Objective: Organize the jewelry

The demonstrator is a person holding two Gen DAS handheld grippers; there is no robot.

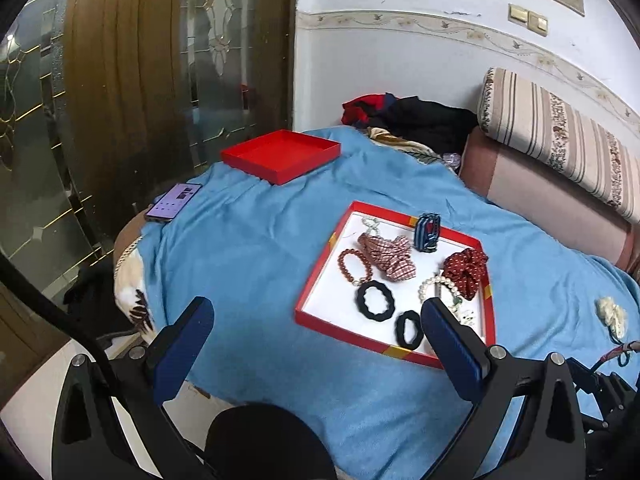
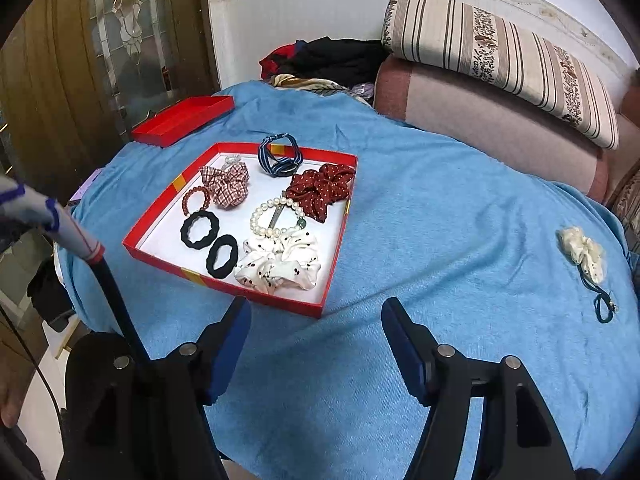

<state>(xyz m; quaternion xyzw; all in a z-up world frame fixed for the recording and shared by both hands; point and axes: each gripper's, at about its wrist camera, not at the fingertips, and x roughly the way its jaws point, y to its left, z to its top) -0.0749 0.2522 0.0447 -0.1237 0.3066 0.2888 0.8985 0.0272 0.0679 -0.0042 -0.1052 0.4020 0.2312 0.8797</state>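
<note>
Both sets of fingers spread wide, holding nothing: left gripper (image 1: pixel 316 334), right gripper (image 2: pixel 316 334). Red tray (image 2: pixel 160 216) on the blue blanket (image 2: pixel 440 240) collects most pieces. Cream scrunchie (image 2: pixel 582 254) lies well apart (likely next). Red lid (image 2: pixel 182 120) parked beyond.

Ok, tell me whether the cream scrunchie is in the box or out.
Out. The cream scrunchie lies on the blue blanket, well right of the red box, apart from it.
</note>
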